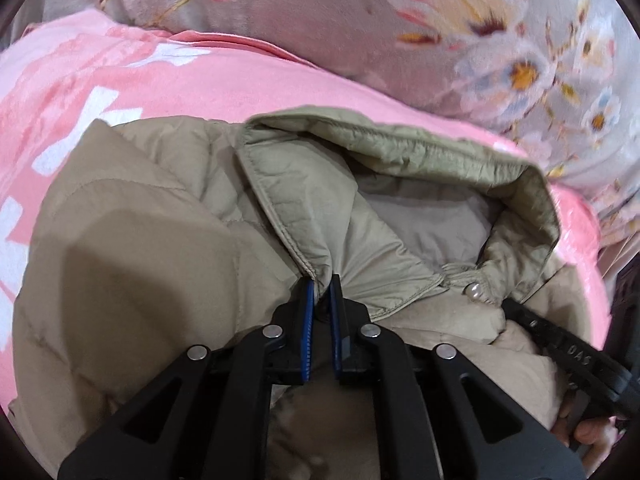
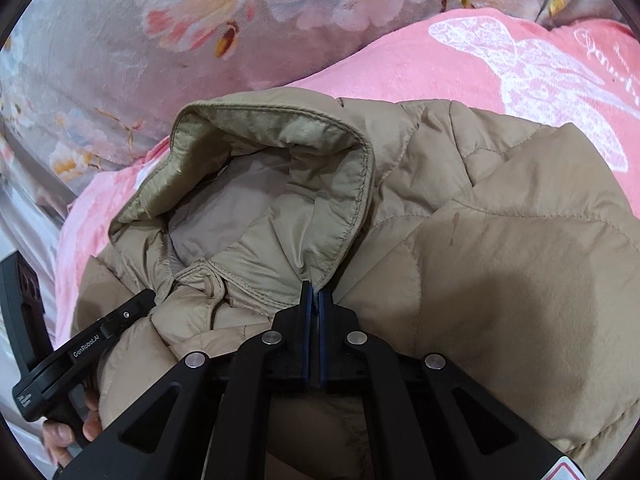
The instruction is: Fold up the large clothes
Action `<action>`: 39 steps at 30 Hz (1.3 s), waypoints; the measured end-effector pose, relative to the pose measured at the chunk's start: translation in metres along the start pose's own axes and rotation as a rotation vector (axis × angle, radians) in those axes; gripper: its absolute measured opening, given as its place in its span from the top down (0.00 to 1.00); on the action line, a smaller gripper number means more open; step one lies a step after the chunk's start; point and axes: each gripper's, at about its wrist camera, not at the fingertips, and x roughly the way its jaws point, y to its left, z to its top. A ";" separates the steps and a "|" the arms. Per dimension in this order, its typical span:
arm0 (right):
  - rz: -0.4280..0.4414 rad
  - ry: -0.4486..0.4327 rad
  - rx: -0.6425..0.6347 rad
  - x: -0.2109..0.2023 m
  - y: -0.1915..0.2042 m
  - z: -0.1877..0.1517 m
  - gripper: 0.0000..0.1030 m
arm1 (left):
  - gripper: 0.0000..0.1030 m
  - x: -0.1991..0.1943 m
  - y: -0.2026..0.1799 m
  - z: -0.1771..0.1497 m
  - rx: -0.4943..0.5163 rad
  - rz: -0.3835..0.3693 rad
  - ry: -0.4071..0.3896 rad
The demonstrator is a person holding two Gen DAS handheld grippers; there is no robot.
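Tan hooded puffer jacket [image 1: 160, 240] lay on pink blanket [image 1: 100, 80] over floral bedspread [image 1: 520, 40]. Left gripper [image 1: 322, 284] pinched one hood [image 2: 280, 168] edge corner; right gripper [image 2: 316, 290] pinched the other.

Left gripper [image 1: 322, 280] pinched nearly shut on fabric, fingers pointing to 12 o'clock. Right gripper [image 2: 315, 286] likewise clamped, aimed at 12. Bare hand [image 2: 68, 434] gripping a handle at 8 o'clock.

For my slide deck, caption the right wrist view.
Right gripper pinches the hood edge of a beige puffer jacket lying on a pink blanket.
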 end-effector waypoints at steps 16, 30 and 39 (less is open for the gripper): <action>-0.157 -0.255 -0.176 -0.072 0.070 0.084 0.86 | 0.89 -0.084 -0.023 0.136 0.013 0.169 -0.111; -0.211 -0.063 -0.267 0.014 0.050 0.048 0.95 | 0.89 0.026 -0.044 0.093 0.132 0.218 0.096; -0.251 -0.010 -0.260 0.041 0.031 0.027 1.00 | 0.90 0.035 -0.043 0.061 0.200 0.243 0.073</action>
